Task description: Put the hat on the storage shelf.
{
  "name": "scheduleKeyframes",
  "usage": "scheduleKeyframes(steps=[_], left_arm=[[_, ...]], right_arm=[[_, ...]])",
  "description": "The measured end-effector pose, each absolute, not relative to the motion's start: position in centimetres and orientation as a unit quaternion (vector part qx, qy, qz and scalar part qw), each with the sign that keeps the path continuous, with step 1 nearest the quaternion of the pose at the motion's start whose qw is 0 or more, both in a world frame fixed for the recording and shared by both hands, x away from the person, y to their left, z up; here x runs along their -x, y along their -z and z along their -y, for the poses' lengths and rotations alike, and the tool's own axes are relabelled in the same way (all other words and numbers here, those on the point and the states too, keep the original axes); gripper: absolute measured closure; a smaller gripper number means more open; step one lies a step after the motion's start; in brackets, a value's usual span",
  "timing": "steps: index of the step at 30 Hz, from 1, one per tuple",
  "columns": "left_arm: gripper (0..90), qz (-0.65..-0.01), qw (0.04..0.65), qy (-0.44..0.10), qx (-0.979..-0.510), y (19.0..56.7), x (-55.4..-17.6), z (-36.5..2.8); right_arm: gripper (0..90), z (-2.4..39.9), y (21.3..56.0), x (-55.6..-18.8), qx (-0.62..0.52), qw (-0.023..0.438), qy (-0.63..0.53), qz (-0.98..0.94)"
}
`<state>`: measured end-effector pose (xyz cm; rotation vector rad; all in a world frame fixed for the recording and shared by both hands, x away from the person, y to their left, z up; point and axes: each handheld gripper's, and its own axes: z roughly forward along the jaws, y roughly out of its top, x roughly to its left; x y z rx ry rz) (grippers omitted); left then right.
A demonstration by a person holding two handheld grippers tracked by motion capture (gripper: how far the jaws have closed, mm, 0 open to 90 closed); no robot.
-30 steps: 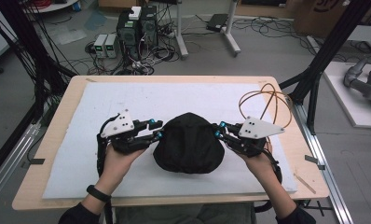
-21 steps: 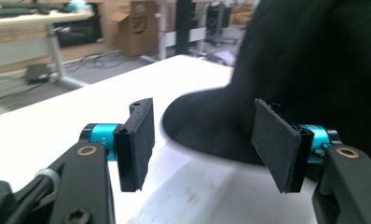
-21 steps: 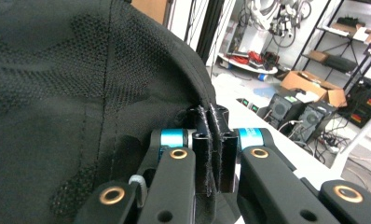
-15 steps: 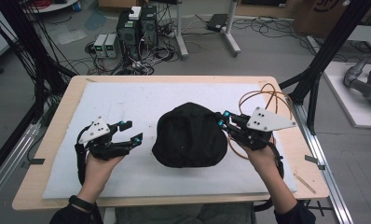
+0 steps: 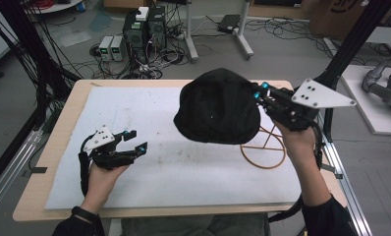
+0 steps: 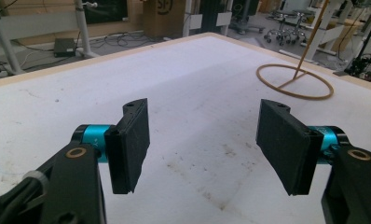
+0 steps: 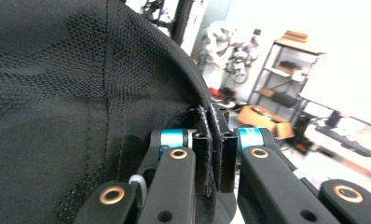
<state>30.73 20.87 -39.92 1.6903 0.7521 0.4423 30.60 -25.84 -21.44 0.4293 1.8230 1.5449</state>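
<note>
A black cap hangs in the air above the table's right half. My right gripper is shut on its edge and holds it from the right. In the right gripper view the cap spreads over the left side, and the right gripper pinches the stitched rim between its pads. My left gripper rests low over the white mat at the left, well clear of the cap. Its jaws have just been opening and nothing is between them; the left gripper stands wide apart over bare mat.
A thin tan ring stand with an upright rod lies on the white mat under and right of the cap; the ring stand also appears far right in the left gripper view. Cables and power boxes sit on the floor behind the table.
The right gripper has lifted the cap off the table, uncovering the ring stand. The left gripper has let go of the cap, opened, and moved left and down.
</note>
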Motion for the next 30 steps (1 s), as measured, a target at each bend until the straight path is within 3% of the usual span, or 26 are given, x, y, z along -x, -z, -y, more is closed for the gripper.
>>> scheduleKeyframes(steps=[15, 30], left_arm=[[34.9, -0.327, 0.586, -0.182, -0.719, 40.0, -31.0, -20.9], [34.8, -0.325, 0.586, -0.175, -0.721, 40.3, -31.3, -20.6]], right_arm=[[89.0, 32.5, 18.8, -30.8, -0.212, 0.449, -0.552, -0.670], [88.9, 38.4, 22.0, -32.1, -0.275, 0.460, -0.524, -0.662]])
